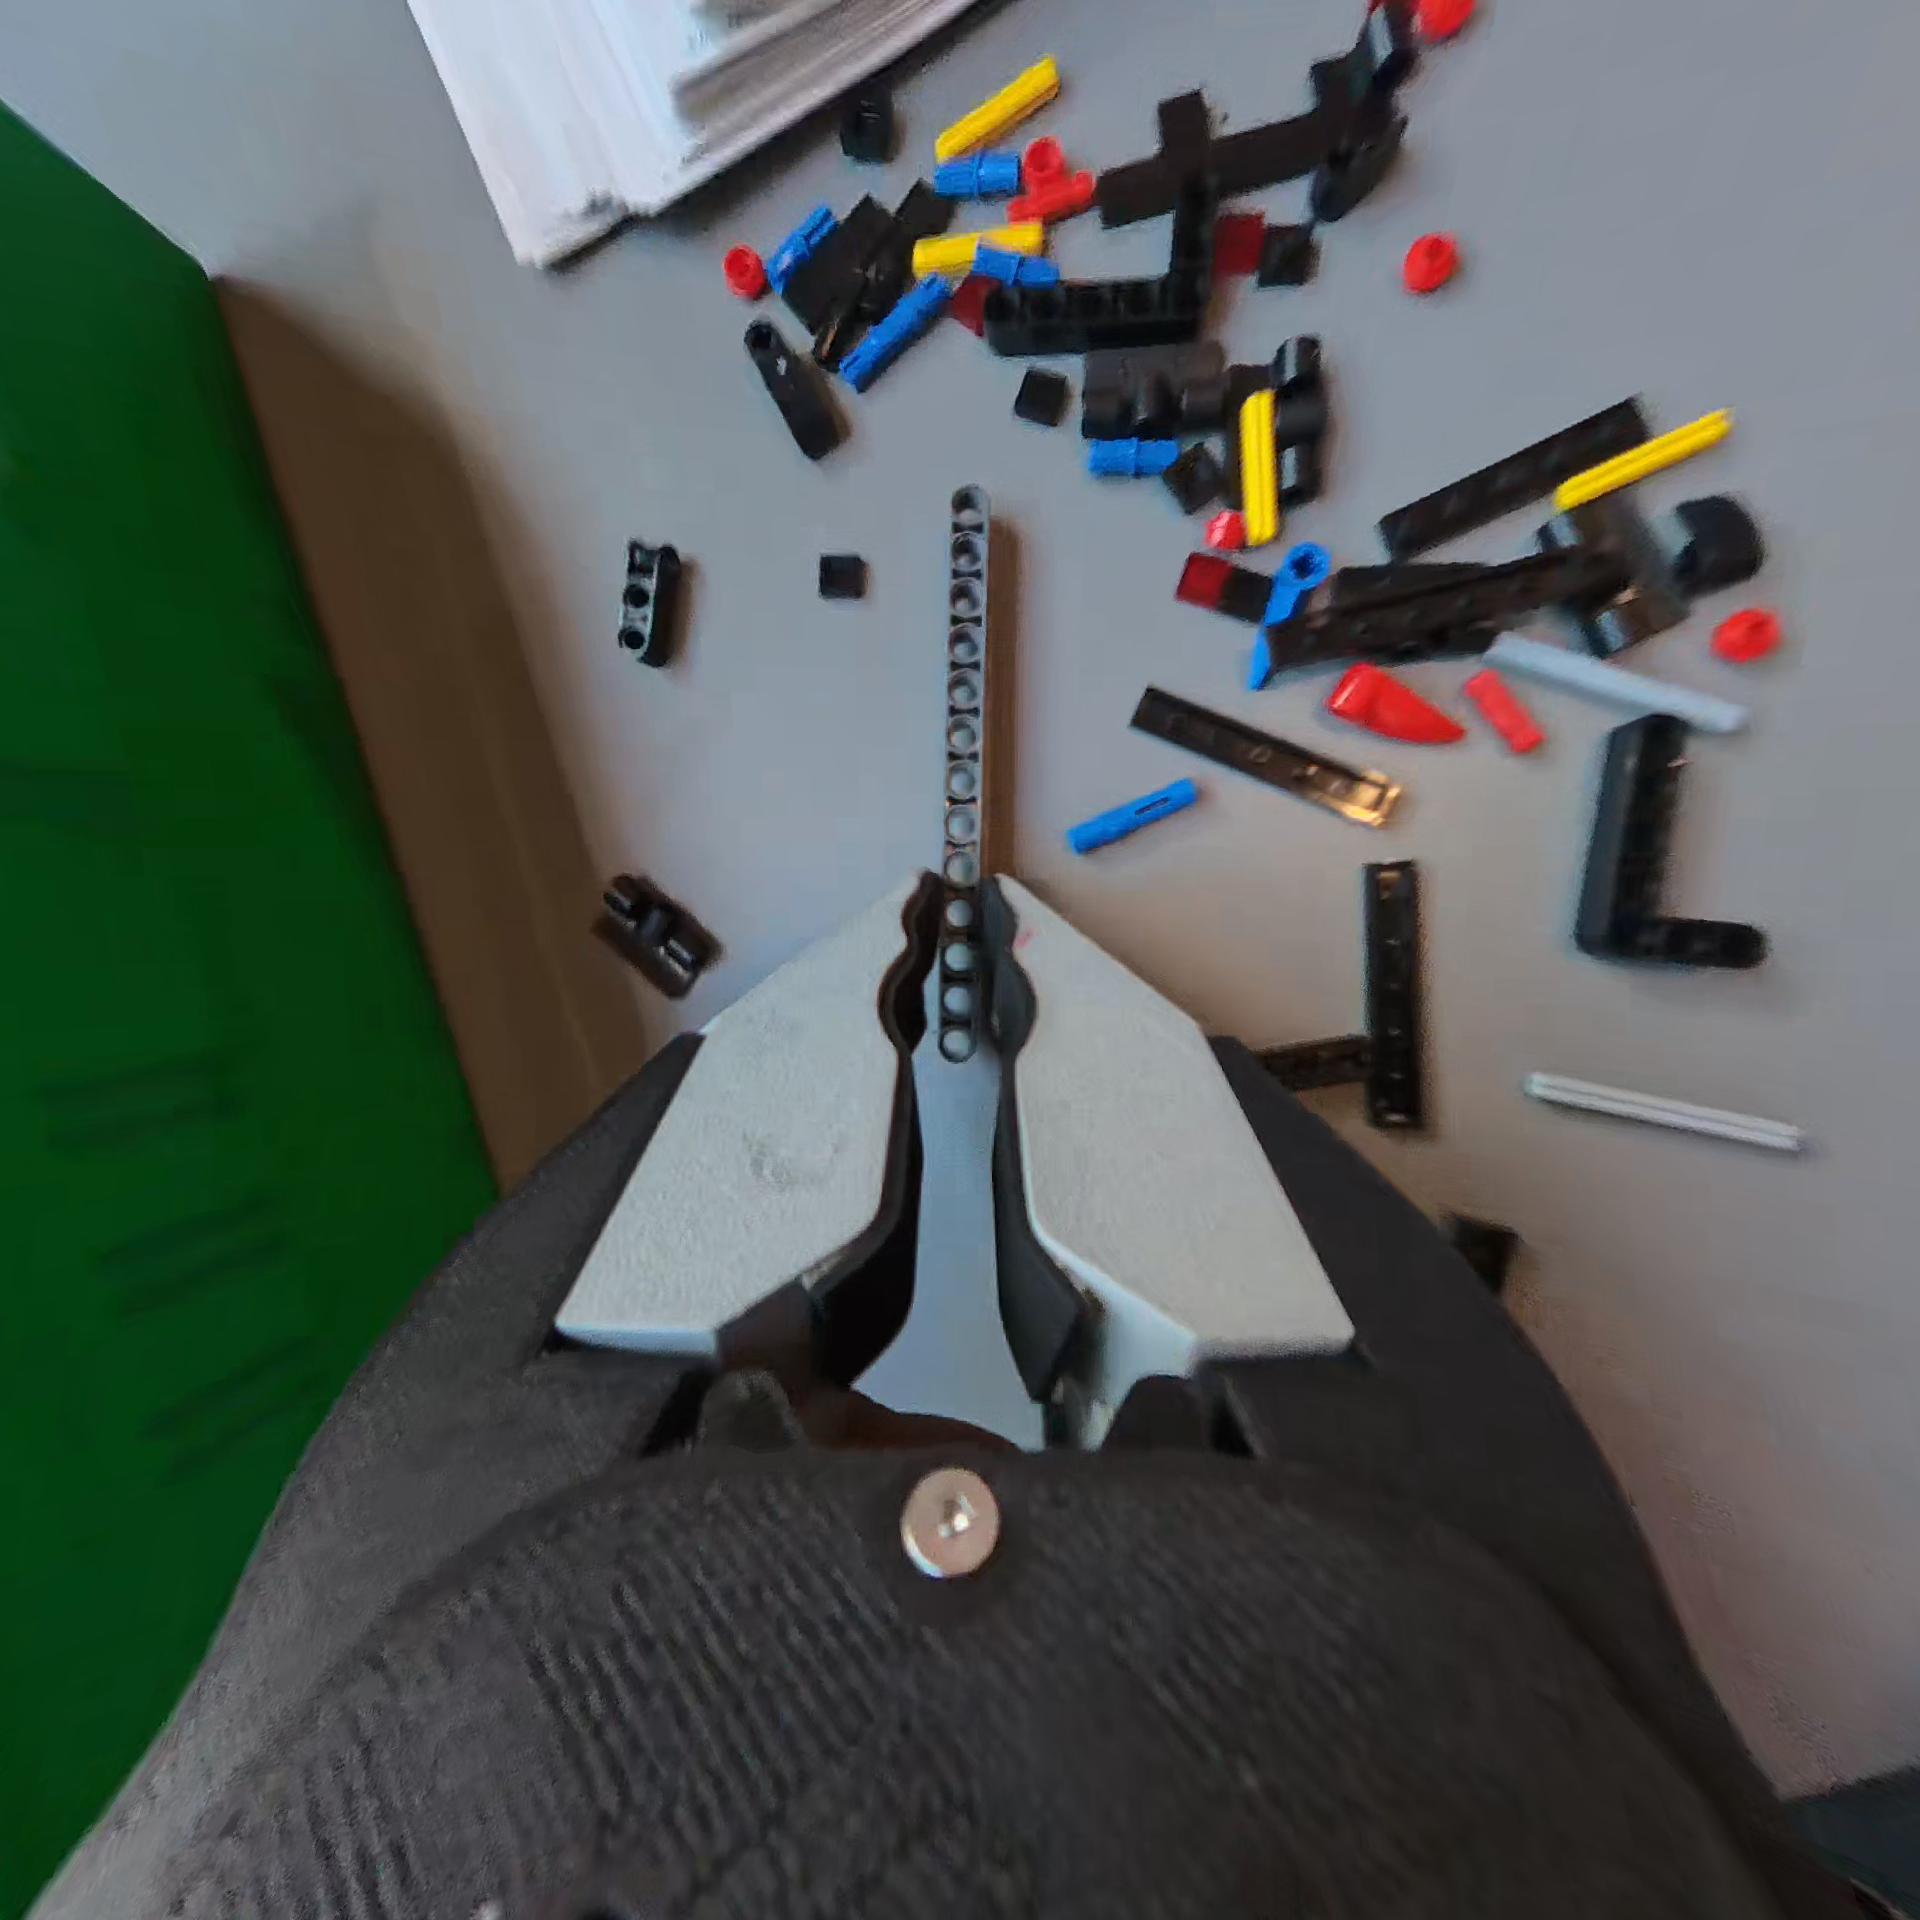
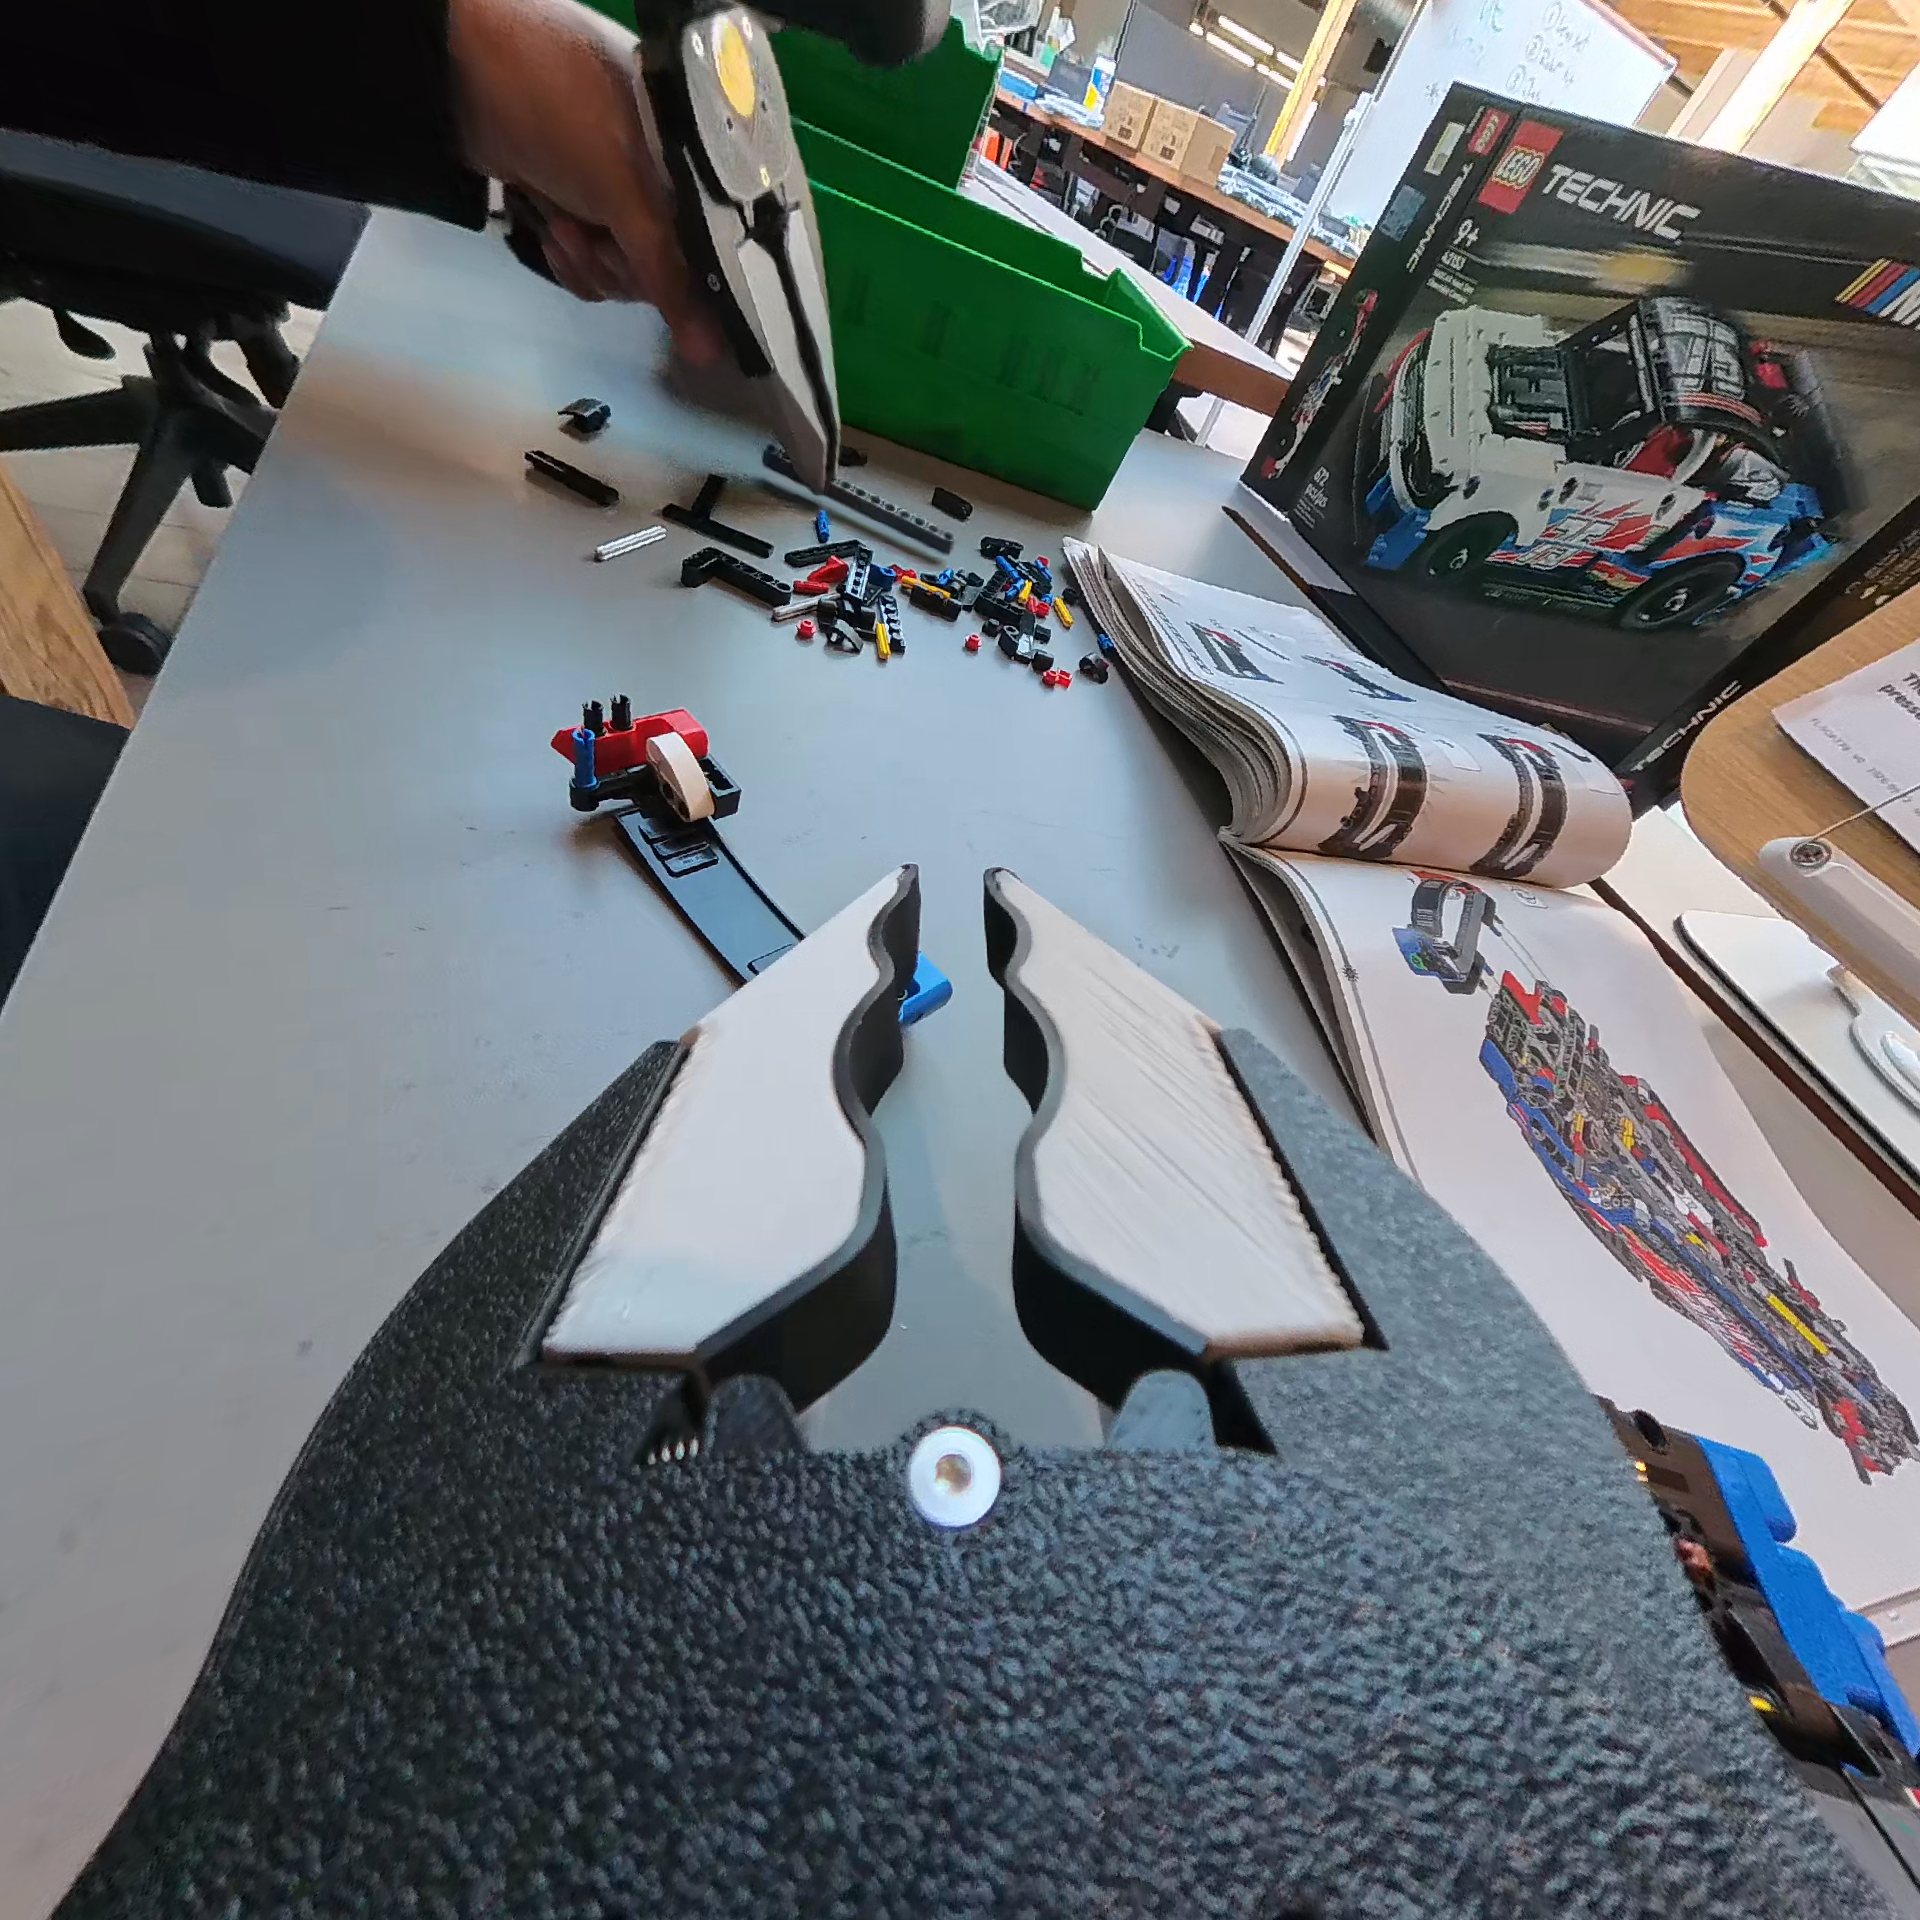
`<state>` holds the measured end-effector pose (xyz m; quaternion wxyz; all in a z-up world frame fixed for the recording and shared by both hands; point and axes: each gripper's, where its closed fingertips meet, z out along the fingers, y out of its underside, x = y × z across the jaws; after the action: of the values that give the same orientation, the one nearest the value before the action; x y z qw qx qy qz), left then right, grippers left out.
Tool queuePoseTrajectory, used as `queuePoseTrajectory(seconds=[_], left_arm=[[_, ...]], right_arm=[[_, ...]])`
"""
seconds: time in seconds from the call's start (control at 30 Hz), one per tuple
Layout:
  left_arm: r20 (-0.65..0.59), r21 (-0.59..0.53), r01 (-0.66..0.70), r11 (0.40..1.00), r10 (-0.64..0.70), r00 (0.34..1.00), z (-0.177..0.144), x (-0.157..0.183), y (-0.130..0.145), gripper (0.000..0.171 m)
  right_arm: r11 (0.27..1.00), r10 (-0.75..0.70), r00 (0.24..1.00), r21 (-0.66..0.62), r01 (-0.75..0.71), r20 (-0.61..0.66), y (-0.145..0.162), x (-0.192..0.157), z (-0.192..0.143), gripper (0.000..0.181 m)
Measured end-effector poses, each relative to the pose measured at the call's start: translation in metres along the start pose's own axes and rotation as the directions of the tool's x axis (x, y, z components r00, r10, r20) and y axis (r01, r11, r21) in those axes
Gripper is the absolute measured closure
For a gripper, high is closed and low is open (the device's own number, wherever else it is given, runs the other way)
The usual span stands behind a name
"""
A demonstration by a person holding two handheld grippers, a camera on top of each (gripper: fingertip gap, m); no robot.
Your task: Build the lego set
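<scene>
My left gripper (image 1: 961, 894) is shut on one end of a long dark grey beam with holes (image 1: 966, 675), which points away over the grey table. The right wrist view shows the same gripper (image 2: 821, 473) far off, tips down on that beam (image 2: 883, 509). Loose black, blue, red and yellow pieces (image 1: 1195, 343) lie scattered to the right of the beam. My right gripper (image 2: 951, 883) is open and empty, low over the table. A partly built piece (image 2: 644, 764) in black, red and blue with a tan part sits just ahead, left of it.
An open instruction booklet (image 2: 1403, 790) and the set's box (image 2: 1579, 395) stand at the right. Green bins (image 2: 966, 312) line the table's far edge. An office chair (image 2: 156, 312) stands at the far left. A person's hand (image 2: 582, 177) holds the left gripper. The partly built piece (image 2: 644, 764) lies around 11 cm away from my right fingertips.
</scene>
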<state>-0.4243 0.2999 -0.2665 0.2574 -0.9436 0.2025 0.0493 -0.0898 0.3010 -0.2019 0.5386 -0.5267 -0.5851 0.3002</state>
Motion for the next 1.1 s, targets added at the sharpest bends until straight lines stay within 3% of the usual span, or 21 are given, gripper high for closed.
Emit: queuePoseTrajectory(seconds=[0.17, 0.3, 0.47, 0.6, 0.67, 0.73, 0.77, 0.87, 0.97, 1.1], left_arm=[[-0.01, 0.175, 0.011, 0.985, -0.009, 1.0, -0.042, 0.009, -0.051, 0.166], [-0.098, 0.299, -0.068, 0.952, 0.101, 0.99, -0.077, 0.072, -0.101, 0.166], [-0.237, 0.218, -0.15, 0.964, 0.201, 0.95, -0.038, 0.159, -0.1, 0.167], [-0.235, 0.104, -0.18, 0.978, 0.2, 0.951, 0.005, 0.188, -0.076, 0.167], [-0.214, 0.148, -0.159, 0.976, 0.188, 0.958, 0.003, 0.192, -0.079, 0.162], [-0.176, 0.155, -0.111, 0.982, 0.138, 0.975, -0.011, 0.181, -0.076, 0.134], [-0.148, 0.185, -0.077, 0.98, 0.105, 0.983, -0.025, 0.17, -0.074, 0.131], [-0.069, 0.298, 0.079, 0.951, -0.061, 0.996, -0.075, 0.118, -0.058, 0.131], [0.022, 0.423, 0.244, 0.873, -0.279, 0.96, -0.114, 0.056, -0.024, 0.13], [-0.006, 0.536, 0.38, 0.754, -0.446, 0.895, -0.119, 0.009, 0.011, 0.127]], right_arm=[[1.0, -0.008, 1.0, 0.006, 0.008, -0.001, -0.001, -0.001, -0.001, 0.169], [1.0, -0.008, 1.0, 0.003, 0.008, 0.001, -0.001, -0.001, 0.0, 0.169], [1.0, -0.011, 1.0, 0.021, 0.011, -0.009, -0.003, -0.001, -0.003, 0.169], [0.999, -0.026, 1.0, 0.028, 0.027, -0.015, -0.004, -0.002, -0.003, 0.17], [0.999, -0.032, 0.999, 0.03, 0.033, -0.018, -0.004, -0.002, -0.004, 0.17], [0.999, -0.032, 0.999, 0.039, 0.033, -0.025, -0.005, -0.001, -0.005, 0.17], [0.999, -0.029, 0.999, 0.046, 0.03, -0.026, -0.006, -0.001, -0.006, 0.17], [0.998, -0.014, 0.999, 0.066, 0.016, -0.028, -0.008, 0.001, -0.008, 0.172], [0.994, 0.038, 0.999, 0.106, -0.035, -0.029, -0.014, 0.004, -0.011, 0.174], [0.977, 0.118, 0.993, 0.181, -0.116, 0.0, -0.034, 0.007, -0.007, 0.177]])
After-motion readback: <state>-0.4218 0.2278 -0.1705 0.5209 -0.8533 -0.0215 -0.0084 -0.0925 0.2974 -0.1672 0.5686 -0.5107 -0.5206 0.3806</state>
